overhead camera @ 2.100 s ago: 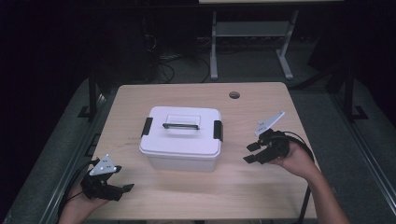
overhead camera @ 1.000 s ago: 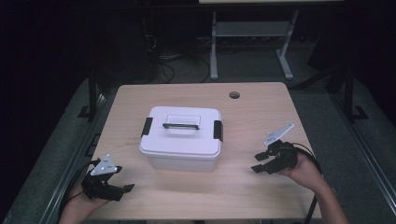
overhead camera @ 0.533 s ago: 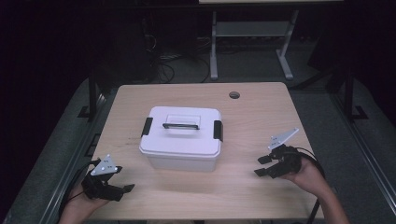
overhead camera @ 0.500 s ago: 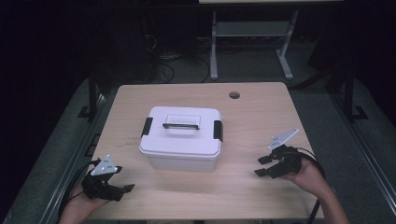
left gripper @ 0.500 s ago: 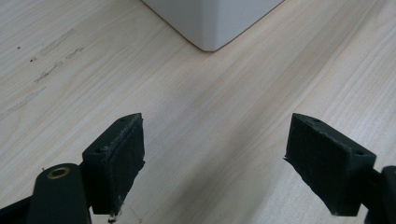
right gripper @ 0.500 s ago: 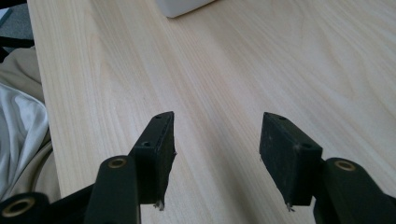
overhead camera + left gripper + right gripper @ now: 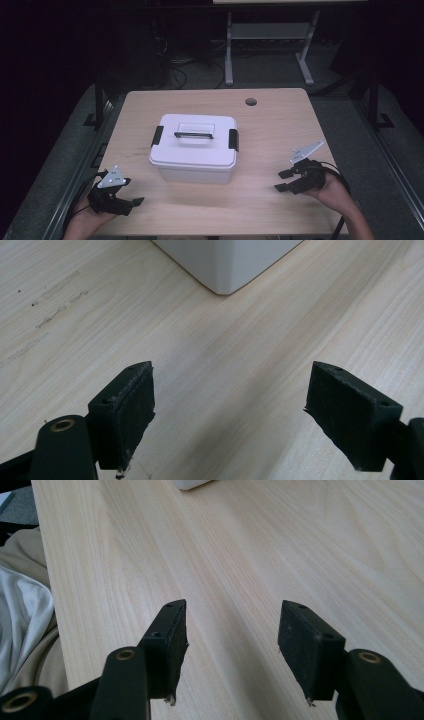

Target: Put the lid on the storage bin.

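Note:
A white lidded storage box (image 7: 194,147) with black side latches and a dark handle stands in the middle of the wooden table (image 7: 270,125). My left gripper (image 7: 131,205) rests near the table's front left corner, open, with nothing between its jaws; in the left gripper view (image 7: 230,415) a corner of the box (image 7: 230,262) lies ahead of it. My right gripper (image 7: 281,181) sits at the front right, pointing left toward the box, open and empty. Bare wood lies between the jaws in the right gripper view (image 7: 232,640), and a bit of the box (image 7: 192,484) shows at the top edge.
A round cable hole (image 7: 251,102) sits near the table's far edge. Beyond the table stand a metal frame (image 7: 265,45) and cables (image 7: 175,70) on a dark floor. Light cloth (image 7: 22,625) hangs past the table's front edge in the right gripper view.
My right gripper has drawn back from beside the box toward the front right of the table and lower. The left gripper and the box have stayed put.

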A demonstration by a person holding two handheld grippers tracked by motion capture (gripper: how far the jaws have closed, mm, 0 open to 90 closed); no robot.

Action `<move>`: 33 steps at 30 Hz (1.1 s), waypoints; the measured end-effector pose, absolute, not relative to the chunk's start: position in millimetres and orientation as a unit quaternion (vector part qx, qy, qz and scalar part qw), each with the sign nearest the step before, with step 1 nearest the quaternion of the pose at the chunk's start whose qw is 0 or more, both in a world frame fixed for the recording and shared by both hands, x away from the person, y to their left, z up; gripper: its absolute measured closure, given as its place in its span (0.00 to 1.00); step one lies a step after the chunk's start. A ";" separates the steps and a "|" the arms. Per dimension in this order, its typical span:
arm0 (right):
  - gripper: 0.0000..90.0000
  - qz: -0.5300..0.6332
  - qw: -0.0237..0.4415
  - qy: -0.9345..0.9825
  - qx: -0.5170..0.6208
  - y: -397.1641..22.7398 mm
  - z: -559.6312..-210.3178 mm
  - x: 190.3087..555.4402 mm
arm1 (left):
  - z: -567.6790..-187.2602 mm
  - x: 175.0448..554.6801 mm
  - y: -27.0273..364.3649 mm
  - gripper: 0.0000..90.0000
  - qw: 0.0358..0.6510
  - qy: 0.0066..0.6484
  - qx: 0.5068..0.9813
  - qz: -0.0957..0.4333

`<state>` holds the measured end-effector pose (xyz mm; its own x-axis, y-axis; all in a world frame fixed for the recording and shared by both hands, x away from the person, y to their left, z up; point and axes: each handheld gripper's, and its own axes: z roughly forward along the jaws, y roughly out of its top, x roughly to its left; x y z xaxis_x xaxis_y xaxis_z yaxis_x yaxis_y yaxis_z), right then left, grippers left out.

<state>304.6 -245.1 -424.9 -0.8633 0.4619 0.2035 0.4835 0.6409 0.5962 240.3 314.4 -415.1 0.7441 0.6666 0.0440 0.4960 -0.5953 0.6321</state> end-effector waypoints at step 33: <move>0.48 -0.347 0.007 -0.896 -0.277 -260.1 -434.0 286.8 | -414.2 239.9 315.8 0.22 0.300 0.328 0.885 0.140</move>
